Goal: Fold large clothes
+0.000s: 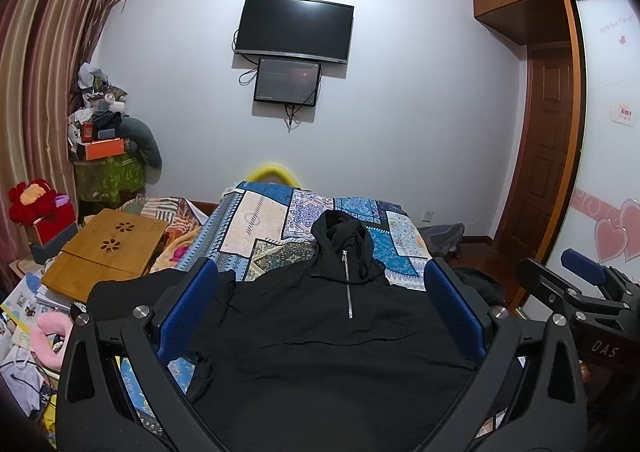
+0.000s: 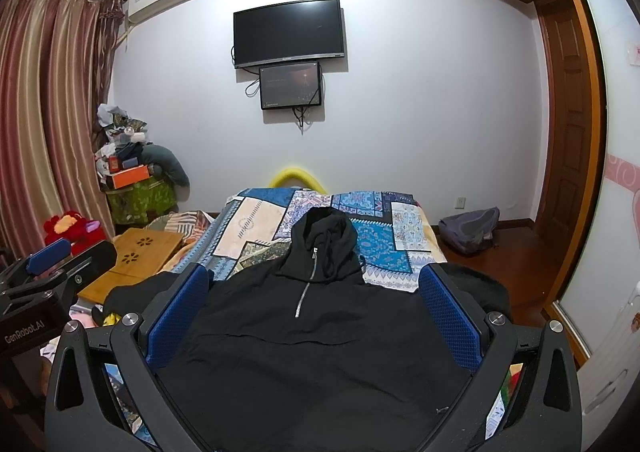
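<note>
Both hand-held grippers hover over the bed with their blue fingers spread wide apart and nothing between them: the left hand-held gripper and the right hand-held gripper. Below them a black hoodie lies front-up on the patchwork bedspread, zip showing, hood toward the wall where a television hangs.

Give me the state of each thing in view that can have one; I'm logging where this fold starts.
Black hoodie: spread flat, front up, unfolded.
Hood: lying up on the bedspread.
Zipper: closed.
Left gripper: open, empty.
Right gripper: open, empty.
Large TV: dark.
Small screen: lit.
Door: closed.
</note>
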`<state>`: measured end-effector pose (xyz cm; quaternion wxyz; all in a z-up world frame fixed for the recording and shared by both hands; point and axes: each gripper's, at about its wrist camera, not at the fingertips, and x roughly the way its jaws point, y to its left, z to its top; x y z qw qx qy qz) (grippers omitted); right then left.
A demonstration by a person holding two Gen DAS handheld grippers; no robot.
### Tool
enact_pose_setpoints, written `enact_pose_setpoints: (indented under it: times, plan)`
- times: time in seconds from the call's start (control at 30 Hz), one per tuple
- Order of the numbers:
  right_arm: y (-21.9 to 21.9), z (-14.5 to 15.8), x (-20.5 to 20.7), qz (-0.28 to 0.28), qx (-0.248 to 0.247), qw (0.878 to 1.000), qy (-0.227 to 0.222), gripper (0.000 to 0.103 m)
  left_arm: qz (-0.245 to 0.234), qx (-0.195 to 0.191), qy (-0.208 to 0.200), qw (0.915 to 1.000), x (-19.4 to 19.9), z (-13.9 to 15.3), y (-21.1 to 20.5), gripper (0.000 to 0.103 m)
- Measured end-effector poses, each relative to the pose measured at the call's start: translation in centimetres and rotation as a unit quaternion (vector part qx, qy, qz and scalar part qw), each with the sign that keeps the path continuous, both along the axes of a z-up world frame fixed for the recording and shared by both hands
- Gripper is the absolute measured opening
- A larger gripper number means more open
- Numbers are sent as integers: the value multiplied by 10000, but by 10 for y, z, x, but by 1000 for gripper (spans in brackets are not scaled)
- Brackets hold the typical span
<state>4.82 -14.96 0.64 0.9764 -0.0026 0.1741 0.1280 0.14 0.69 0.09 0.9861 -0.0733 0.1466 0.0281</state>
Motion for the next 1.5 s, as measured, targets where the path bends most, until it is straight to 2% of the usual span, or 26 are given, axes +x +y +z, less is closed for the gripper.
enact_pose_setpoints:
  times: [1.5]
  plan:
    - [1,-2,0,-29,110,9999,72,103,173,-158,63,9997,3,-7,11,103]
